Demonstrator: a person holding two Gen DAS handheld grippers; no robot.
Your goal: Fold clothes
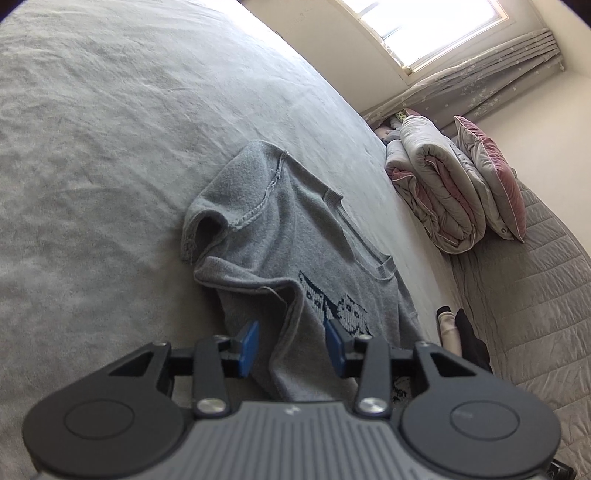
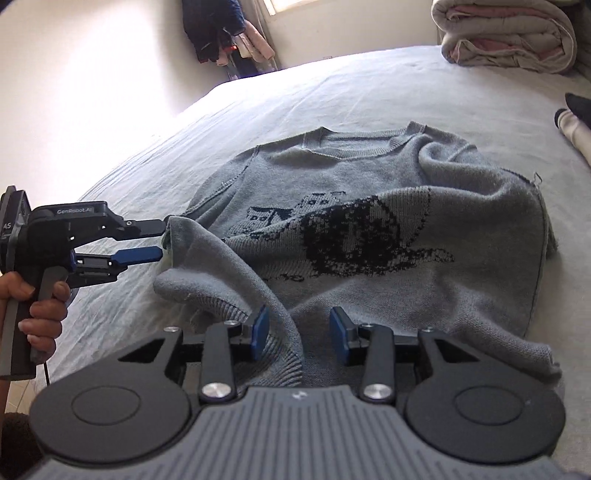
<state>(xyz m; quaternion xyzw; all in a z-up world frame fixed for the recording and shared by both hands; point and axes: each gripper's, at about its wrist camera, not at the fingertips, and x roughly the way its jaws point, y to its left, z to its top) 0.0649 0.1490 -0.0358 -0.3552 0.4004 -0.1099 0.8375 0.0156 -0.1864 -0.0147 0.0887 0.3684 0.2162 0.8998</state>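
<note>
A grey knit sweater (image 2: 369, 206) with a dark pattern lies on the bed, inside out, partly folded; it also shows in the left wrist view (image 1: 295, 236). My left gripper (image 1: 291, 343) is open, its blue pads either side of a raised fold of the sweater's edge; in the right wrist view it (image 2: 162, 238) sits at the sweater's left edge, jaws apart around the cloth. My right gripper (image 2: 299, 332) is open over the sweater's near hem, with a ridge of cloth between its pads.
The bed sheet (image 1: 110, 147) is light grey. A rolled quilt (image 1: 436, 184) and a pink pillow (image 1: 495, 177) lie at the bed's far end. Pale and dark clothes (image 2: 576, 118) lie at the right. Hanging clothes (image 2: 225, 33) and a window (image 1: 424, 26) are beyond.
</note>
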